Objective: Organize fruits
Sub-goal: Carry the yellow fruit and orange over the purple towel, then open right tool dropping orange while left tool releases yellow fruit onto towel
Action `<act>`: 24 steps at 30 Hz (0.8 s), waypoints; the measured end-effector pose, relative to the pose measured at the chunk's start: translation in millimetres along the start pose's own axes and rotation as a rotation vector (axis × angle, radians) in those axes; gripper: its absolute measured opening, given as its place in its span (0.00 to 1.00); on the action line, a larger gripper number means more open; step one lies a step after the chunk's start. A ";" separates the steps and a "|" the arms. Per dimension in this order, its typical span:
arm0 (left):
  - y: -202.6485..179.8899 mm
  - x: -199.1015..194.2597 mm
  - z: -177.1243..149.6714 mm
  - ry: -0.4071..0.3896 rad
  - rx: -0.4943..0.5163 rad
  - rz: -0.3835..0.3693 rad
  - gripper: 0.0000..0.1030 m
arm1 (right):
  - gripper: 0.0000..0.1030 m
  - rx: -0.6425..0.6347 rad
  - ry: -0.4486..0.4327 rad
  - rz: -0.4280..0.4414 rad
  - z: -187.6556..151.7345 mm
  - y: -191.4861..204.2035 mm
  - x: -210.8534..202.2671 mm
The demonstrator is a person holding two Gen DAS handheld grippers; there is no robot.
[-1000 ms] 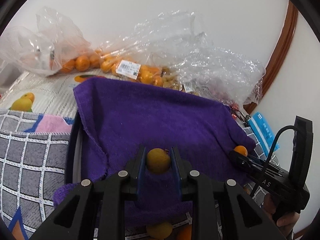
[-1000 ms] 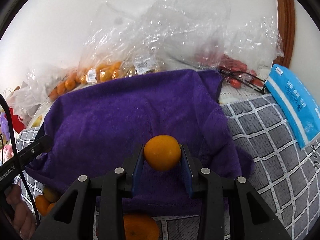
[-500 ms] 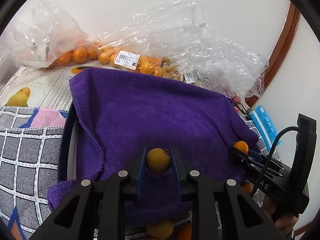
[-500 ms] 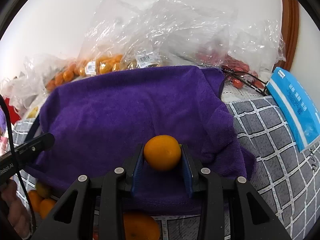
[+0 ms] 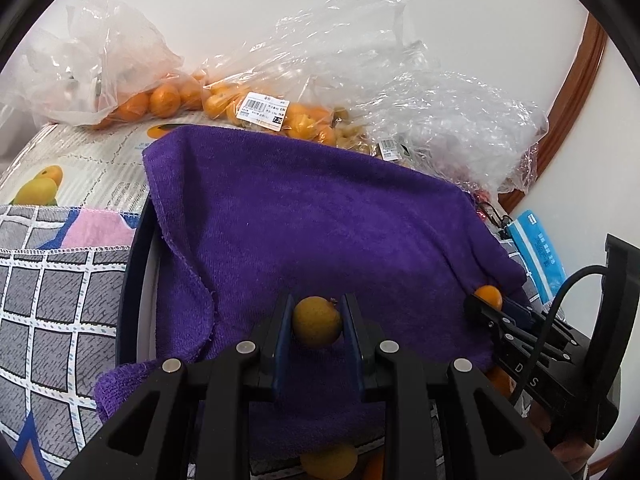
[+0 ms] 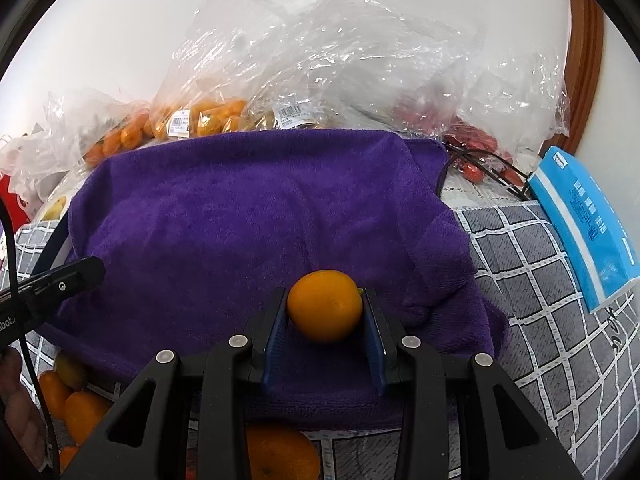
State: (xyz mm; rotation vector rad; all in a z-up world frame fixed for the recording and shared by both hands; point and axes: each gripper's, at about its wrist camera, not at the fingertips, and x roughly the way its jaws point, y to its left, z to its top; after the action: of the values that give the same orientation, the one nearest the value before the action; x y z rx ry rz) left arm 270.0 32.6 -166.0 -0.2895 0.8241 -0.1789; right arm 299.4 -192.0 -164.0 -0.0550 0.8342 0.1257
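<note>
The small yellowish fruit (image 5: 317,321) sits clamped between the blue pads of the left tongs (image 5: 317,322), and the bigger orange fruit (image 6: 325,305) is pinched the same way in the right tongs (image 6: 325,312), its long axis lying across the jaws. Both fruits hang just above the near edge of the purple towel (image 5: 320,232), which is draped over a dark-rimmed round tray (image 5: 128,280). So the drop spot lies straight ahead and below each pair of tongs, and neither hand looks clearly nearer; from the left wrist view the right tongs (image 5: 486,300) hover over the towel's right corner, the left ones nearer its middle. I'd judge the next move to be a short lowering onto the cloth, then a release. Loose oranges (image 6: 80,408) lie on the checked cloth (image 6: 532,288) in front of the towel. Beyond the towel's far edge, clear plastic bags (image 5: 280,92) of oranges are piled against the wall, and a blue packet (image 6: 580,220) lies off to the right.
</note>
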 end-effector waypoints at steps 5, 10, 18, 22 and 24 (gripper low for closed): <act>-0.9 1.6 0.0 0.004 0.009 0.009 0.23 | 0.40 -0.013 -0.006 -0.009 -0.4 1.6 -1.1; -0.6 1.8 0.0 0.006 0.013 0.007 0.23 | 0.46 -0.010 -0.023 -0.005 0.0 1.1 -4.8; -0.6 1.8 -0.5 0.006 0.017 0.004 0.23 | 0.46 -0.017 -0.025 -0.014 -0.4 3.1 -5.4; -1.2 1.5 -0.6 0.002 0.022 0.002 0.23 | 0.46 -0.016 -0.029 -0.015 -0.4 2.9 -5.6; -1.6 2.3 -1.0 0.003 0.025 0.004 0.23 | 0.46 -0.016 -0.032 -0.011 -0.2 2.8 -5.7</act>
State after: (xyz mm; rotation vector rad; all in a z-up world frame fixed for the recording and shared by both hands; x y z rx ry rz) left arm 270.7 30.3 -167.7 -0.2642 0.8249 -0.1862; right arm 295.1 -189.7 -160.0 -0.0724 0.8008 0.1221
